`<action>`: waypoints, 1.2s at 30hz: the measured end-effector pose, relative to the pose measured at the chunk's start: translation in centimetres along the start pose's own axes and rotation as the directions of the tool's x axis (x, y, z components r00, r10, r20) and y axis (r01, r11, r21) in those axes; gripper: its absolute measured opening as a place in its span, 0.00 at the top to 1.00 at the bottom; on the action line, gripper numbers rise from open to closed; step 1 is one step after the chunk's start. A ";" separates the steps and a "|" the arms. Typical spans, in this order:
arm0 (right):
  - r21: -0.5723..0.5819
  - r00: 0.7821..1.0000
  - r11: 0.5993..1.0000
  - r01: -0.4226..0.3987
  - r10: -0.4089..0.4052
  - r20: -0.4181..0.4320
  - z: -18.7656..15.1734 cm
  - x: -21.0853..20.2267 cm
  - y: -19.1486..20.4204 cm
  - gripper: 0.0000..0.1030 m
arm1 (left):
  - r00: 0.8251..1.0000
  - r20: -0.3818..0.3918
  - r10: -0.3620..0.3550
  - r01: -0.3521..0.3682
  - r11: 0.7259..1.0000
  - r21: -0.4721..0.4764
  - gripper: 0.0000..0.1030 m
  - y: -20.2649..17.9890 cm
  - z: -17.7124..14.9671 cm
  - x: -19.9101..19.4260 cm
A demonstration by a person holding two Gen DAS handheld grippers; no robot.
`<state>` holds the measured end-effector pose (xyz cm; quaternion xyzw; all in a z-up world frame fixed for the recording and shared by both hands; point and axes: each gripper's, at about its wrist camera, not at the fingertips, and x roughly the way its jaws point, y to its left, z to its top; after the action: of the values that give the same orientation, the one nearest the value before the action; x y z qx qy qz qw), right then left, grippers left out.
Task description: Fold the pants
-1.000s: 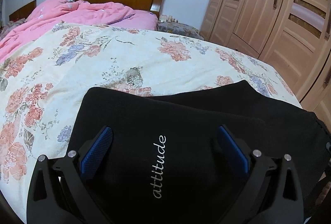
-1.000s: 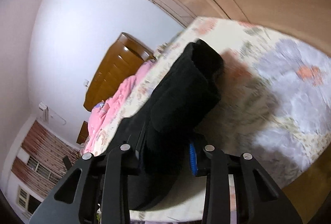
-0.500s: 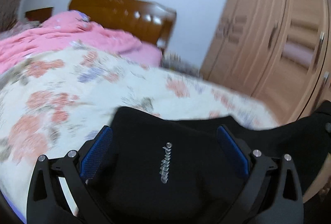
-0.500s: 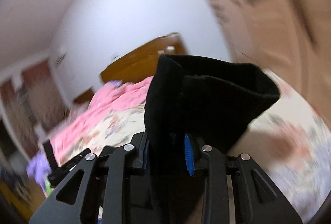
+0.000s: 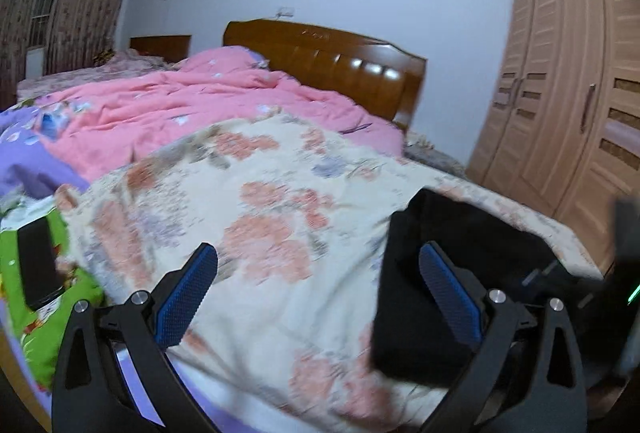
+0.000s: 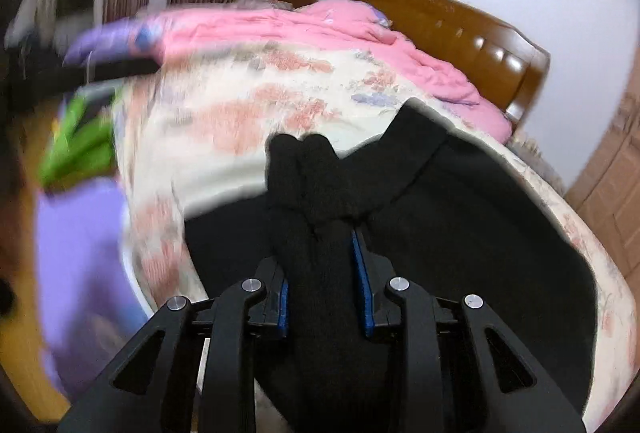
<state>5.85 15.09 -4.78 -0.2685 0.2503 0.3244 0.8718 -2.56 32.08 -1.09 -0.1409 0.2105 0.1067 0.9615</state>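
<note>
The black pants (image 6: 460,233) lie at the foot corner of the bed (image 5: 280,193) nearest the wardrobe, mid-fold, I judge. The right hand-held gripper (image 6: 324,273) pinches a bunched fold of them; next it must lay that flat across the pile. The left hand-held gripper (image 5: 316,293) gapes empty, pants beside its right finger.

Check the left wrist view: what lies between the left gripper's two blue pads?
Only the floral bedspread shows between the left gripper pads; the black pants lie behind the right-hand pad, not in the gap.
</note>
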 end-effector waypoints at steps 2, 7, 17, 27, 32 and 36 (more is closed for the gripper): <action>-0.047 0.999 0.998 0.031 -0.031 0.012 -0.2 -0.8 0.5 0.73 | 1.000 -0.024 0.011 -0.012 1.000 -0.002 0.02 0.7 -0.6 0.1; 0.047 0.991 0.999 0.026 -0.032 0.132 0.4 -4.1 -2.5 0.75 | 0.999 -0.048 -0.017 0.017 1.000 -0.012 0.02 0.3 -1.4 1.0; -0.062 0.996 0.998 -0.001 0.006 0.086 0.4 -1.3 -0.3 0.75 | 0.999 -0.049 -0.012 0.010 0.999 -0.043 0.02 -0.3 -1.9 1.3; -0.209 0.993 0.978 -0.024 0.047 0.108 -2.0 -3.6 2.4 0.29 | 0.937 -0.192 -0.291 0.289 0.957 -0.040 0.02 -4.0 2.4 3.1; -0.112 0.972 0.994 0.000 0.026 0.234 -3.6 -10.0 -0.5 0.25 | 0.863 -0.334 -0.378 0.402 0.916 0.004 0.02 -8.2 4.0 6.4; 0.090 0.973 0.995 0.037 -0.057 0.224 -5.7 -11.8 -6.6 0.21 | 0.817 -0.450 -0.362 0.410 0.912 0.011 0.22 -10.4 2.6 9.8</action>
<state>1.15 2.19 0.25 -0.1981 0.1566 0.3211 0.9127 9.85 24.55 -0.75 -0.1491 0.3938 -0.1364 0.8967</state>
